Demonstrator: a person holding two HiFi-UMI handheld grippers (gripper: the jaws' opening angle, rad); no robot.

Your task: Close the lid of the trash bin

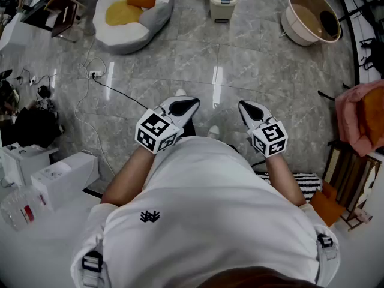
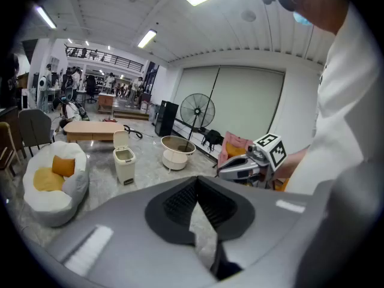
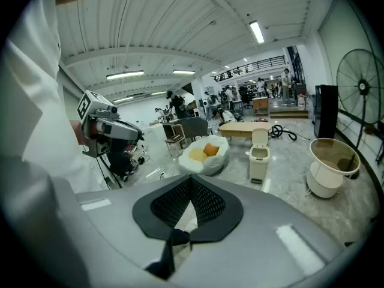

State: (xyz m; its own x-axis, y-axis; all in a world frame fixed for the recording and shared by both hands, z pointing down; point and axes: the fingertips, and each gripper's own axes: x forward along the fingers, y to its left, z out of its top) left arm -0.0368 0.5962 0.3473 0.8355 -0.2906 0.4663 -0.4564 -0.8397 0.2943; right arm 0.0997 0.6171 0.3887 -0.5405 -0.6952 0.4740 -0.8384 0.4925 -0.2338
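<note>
Jaws together: L gripper (image 1: 193, 102), R gripper (image 1: 243, 105); bin (image 1: 222, 9) open.

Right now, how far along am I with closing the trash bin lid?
Nothing looks done yet: the trash bin stands across the floor with its lid tipped up. Nothing is in hand either: the left gripper and right gripper are both shut and empty, held in front of your body, well short of the bin. Everything is left to do: walk over, reach the lid and push it down.
</note>
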